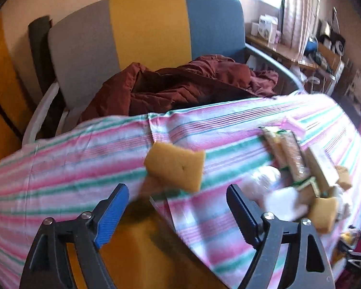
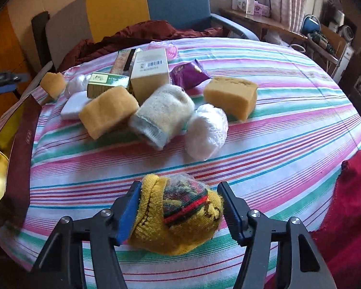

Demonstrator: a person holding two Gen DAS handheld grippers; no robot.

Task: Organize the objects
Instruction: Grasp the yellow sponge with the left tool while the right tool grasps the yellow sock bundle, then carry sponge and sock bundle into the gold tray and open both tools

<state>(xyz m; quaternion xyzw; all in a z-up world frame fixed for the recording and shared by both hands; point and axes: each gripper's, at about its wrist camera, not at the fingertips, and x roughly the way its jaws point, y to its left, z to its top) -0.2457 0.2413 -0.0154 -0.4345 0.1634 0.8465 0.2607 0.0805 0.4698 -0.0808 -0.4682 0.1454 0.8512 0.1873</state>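
My right gripper point(image 2: 180, 189) straddles a yellow knit bundle point(image 2: 178, 219) with red and green stripes, partly wrapped in clear plastic, on the striped tablecloth point(image 2: 276, 144). Both pads press its sides. My left gripper point(image 1: 177, 189) stands wide open with nothing between its fingers. A yellow sponge point(image 1: 175, 166), blurred, sits just beyond its fingertips and apart from both pads, over the edge of a gold-lined box point(image 1: 137, 245). In the right wrist view that box point(image 2: 21, 132) lies at the table's left edge, with the left gripper point(image 2: 2, 82) above it.
Mid-table lie two yellow sponges point(image 2: 108, 113) point(image 2: 231, 96), a fluffy cream bundle point(image 2: 161, 115), a white wrapped ball point(image 2: 207, 132), cardboard boxes point(image 2: 151, 72) and a purple packet point(image 2: 190, 72). Behind is a chair point(image 1: 144, 24) holding a maroon jacket point(image 1: 180, 84). Red cloth point(image 2: 349, 204) lies at right.
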